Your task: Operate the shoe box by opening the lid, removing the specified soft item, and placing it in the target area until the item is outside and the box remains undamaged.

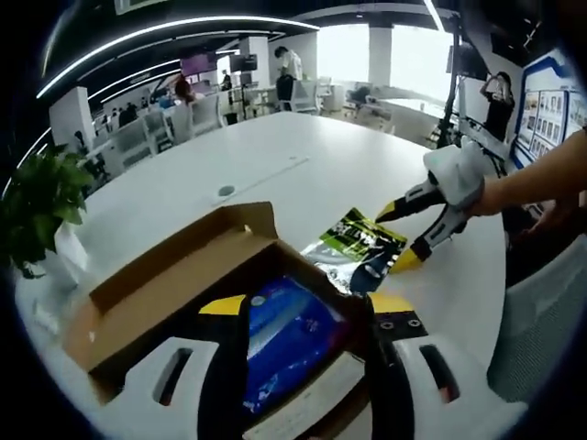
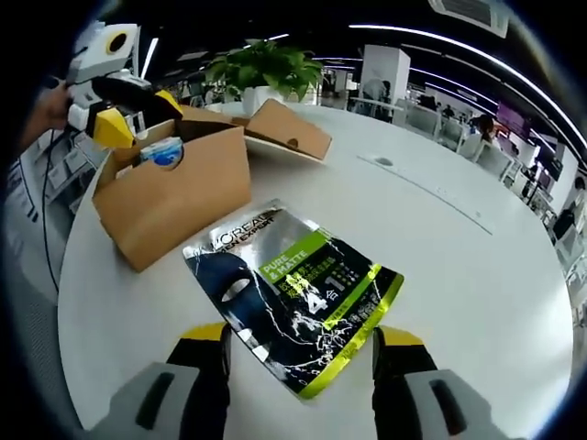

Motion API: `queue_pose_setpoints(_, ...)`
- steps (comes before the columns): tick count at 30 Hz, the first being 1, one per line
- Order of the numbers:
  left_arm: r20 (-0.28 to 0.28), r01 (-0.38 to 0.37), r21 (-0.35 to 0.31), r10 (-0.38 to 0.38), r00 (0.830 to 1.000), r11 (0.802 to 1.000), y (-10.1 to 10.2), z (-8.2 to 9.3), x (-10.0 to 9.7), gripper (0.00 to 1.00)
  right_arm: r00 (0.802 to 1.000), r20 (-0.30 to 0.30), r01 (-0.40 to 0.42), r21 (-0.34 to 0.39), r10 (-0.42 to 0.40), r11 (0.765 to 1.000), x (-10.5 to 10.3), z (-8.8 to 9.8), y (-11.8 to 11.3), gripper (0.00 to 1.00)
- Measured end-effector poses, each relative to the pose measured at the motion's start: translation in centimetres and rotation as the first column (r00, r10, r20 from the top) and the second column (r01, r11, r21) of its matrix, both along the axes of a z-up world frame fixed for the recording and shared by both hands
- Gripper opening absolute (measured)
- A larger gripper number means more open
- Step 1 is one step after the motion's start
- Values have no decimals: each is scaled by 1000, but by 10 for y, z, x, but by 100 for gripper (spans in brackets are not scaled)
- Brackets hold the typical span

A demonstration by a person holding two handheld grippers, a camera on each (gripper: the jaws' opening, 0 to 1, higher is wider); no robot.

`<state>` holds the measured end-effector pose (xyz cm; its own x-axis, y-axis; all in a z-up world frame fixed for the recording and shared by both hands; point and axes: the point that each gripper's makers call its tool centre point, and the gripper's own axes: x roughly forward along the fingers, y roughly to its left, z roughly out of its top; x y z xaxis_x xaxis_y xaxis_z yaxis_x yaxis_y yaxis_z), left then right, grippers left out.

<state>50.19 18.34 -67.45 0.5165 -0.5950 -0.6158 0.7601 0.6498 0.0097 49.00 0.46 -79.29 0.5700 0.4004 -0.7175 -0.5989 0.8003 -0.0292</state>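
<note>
Glossy foil pouch (image 2: pixel 295 295) flat on table (image 2: pixel 459 247) by cardboard box (image 2: pixel 174 188); both tools wide, holding nothing.

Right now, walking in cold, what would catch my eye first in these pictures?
Probably the shiny black and green packet lying flat on the white table, just ahead of the right gripper, whose jaws stand open. Next to it sits an open cardboard box with something blue inside, and the left gripper is poised over it. A leafy potted plant stands behind the box.
</note>
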Motion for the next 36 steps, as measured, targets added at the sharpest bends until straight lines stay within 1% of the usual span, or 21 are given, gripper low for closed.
queue_pose_setpoints(7, -1, -36, 8, 36, 999, 999, 24, -2, 1, 50, 1000, 0, -1, -4, 1, 1000, 4, 0, 5, 62)
queue_pose_setpoints(14, 3, -70, 13, 70, 998, 997, 46, -3, 3, 51, 1000, 0, 2, -4, -2, 1000, 3, 2, 3, 62)
queue_pose_setpoints(20, 9, -85, 15, 85, 996, 996, 63, -1, 4, 51, 1000, 31, -1, 8, 1, 1000, 1, 18, 3, 64)
queue_pose_setpoints(23, 15, -91, 26, 91, 996, 995, 74, 0, 5, 52, 999, 39, -6, 13, 5, 1000, 1, 24, 4, 66)
queue_pose_setpoints(30, 5, -111, 22, 111, 994, 994, 96, -1, 5, 54, 998, 48, -31, 14, 30, 999, -2, 40, 9, 69)
queue_pose_setpoints(33, -1, -101, 41, 101, 995, 994, 105, -4, 3, 56, 998, 47, -46, 17, 46, 999, -4, 46, 13, 71)
queue_pose_setpoints(36, -9, -78, 59, 78, 997, 995, 111, -6, 2, 59, 996, 63, -67, 17, 66, 998, -5, 58, 16, 73)
